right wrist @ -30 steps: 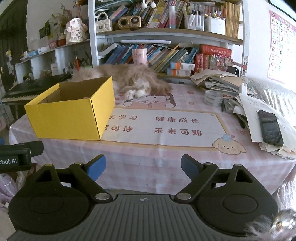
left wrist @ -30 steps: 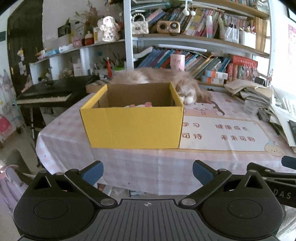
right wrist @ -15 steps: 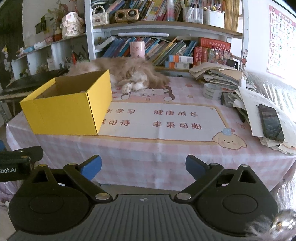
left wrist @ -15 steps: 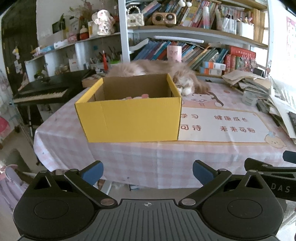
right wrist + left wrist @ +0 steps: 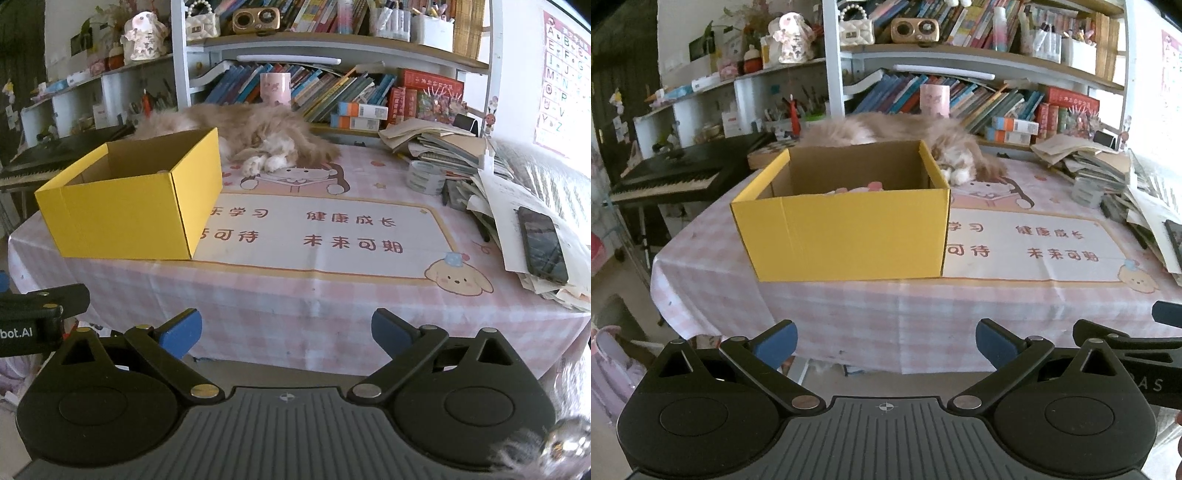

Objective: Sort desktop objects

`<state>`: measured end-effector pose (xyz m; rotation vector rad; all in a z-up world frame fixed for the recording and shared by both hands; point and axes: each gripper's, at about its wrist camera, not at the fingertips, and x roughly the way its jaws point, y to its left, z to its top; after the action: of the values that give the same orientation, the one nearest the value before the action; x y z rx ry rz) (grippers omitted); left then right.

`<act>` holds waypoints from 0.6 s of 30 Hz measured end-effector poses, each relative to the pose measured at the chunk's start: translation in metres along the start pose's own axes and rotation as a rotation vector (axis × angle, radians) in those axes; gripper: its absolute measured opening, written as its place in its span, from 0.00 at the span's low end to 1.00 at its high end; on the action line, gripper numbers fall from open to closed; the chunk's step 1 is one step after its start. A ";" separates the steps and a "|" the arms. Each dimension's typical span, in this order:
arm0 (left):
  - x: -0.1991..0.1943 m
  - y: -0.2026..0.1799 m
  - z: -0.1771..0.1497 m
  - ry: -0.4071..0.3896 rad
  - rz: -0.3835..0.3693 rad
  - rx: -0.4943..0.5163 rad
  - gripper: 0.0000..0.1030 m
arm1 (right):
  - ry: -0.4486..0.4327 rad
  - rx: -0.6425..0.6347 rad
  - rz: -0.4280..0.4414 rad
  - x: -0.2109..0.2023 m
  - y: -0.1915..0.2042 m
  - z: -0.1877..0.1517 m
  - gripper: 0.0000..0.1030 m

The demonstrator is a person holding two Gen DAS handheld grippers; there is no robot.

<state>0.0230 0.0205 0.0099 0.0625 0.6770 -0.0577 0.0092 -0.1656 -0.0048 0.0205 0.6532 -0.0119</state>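
A yellow cardboard box (image 5: 842, 229) stands open-topped on the left part of the pink checked table (image 5: 713, 266). Small pink items (image 5: 857, 189) peek above its front wall. My left gripper (image 5: 884, 341) hangs open before the table's front edge, below the box, with nothing between its blue pads. In the right wrist view the box (image 5: 125, 218) is at the left, and my right gripper (image 5: 286, 332) is wide open and empty in front of the table edge (image 5: 295, 295). The two grippers hang side by side.
A fluffy cat (image 5: 258, 133) lies on the table behind the box. A printed mat (image 5: 325, 232) covers the table's middle. A tape roll (image 5: 424, 177), stacked papers (image 5: 443, 144) and a dark phone (image 5: 543, 243) crowd the right side. A keyboard piano (image 5: 672, 177) stands left; bookshelves behind.
The right gripper's jaws spread a little wider a second ago and have stayed there. Both views tipped slightly, so the table sits a bit higher in them. Nothing on the table moved.
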 end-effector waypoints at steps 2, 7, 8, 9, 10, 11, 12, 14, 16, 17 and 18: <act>0.001 0.000 0.001 0.001 -0.002 0.000 1.00 | 0.003 -0.002 0.000 0.002 0.001 0.001 0.96; 0.002 -0.001 0.002 0.002 -0.006 0.004 1.00 | 0.006 -0.004 0.000 0.004 0.001 0.001 0.96; 0.002 -0.001 0.002 0.003 -0.007 0.004 1.00 | 0.007 -0.004 0.001 0.004 0.001 0.002 0.96; 0.003 -0.001 0.002 0.004 -0.008 0.004 1.00 | 0.008 -0.004 0.001 0.004 0.001 0.002 0.96; 0.003 -0.001 0.002 0.005 -0.010 0.004 1.00 | 0.007 -0.003 0.000 0.004 0.001 0.002 0.96; 0.003 -0.001 0.003 0.005 -0.011 0.004 1.00 | 0.007 -0.003 -0.001 0.004 0.001 0.002 0.96; 0.003 -0.001 0.003 0.006 -0.011 0.004 1.00 | 0.007 -0.003 -0.001 0.004 0.001 0.002 0.96; 0.003 -0.001 0.003 0.006 -0.012 0.002 1.00 | 0.007 -0.004 0.000 0.004 0.000 0.002 0.96; 0.003 -0.001 0.003 0.007 -0.011 0.002 1.00 | 0.007 -0.005 0.000 0.004 0.000 0.002 0.96; 0.003 -0.001 0.003 0.008 -0.012 0.002 1.00 | 0.007 -0.005 0.001 0.004 0.000 0.002 0.96; 0.003 -0.001 0.003 0.009 -0.012 0.002 1.00 | 0.006 -0.005 0.001 0.005 0.000 0.002 0.96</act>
<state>0.0272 0.0194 0.0099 0.0603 0.6860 -0.0697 0.0141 -0.1660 -0.0063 0.0162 0.6595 -0.0092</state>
